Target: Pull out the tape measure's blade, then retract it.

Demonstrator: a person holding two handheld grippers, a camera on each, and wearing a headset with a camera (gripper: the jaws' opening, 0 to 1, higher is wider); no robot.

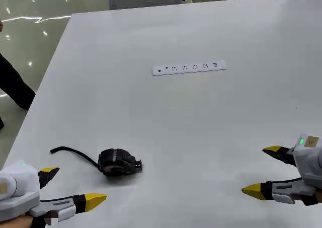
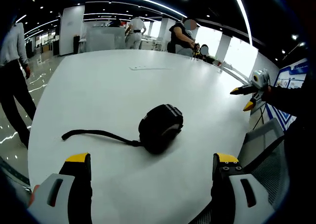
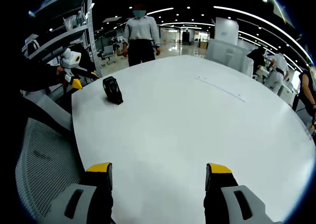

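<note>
The black tape measure point(image 1: 119, 161) lay on the white table point(image 1: 201, 117), well to the near side of the power strip point(image 1: 189, 67) and off to its left, its strap point(image 1: 73, 153) trailing leftward. Farther still from the strip, the left gripper point(image 1: 76, 184) hovered with jaws spread wide and empty. The right gripper point(image 1: 261, 169), near-right of the strip, likewise gaped apart.

Head view: left gripper point(image 1: 75, 185) body cut off by the bottom-left corner; right gripper point(image 1: 261, 169) body cut off by the right edge. The tape measure point(image 1: 118, 161) blade tip is too small to make out. Markings on the power strip point(image 1: 189, 67) are unreadable. A person point(image 1: 12, 84) is cut off at the left edge, only a dark limb showing.
</note>
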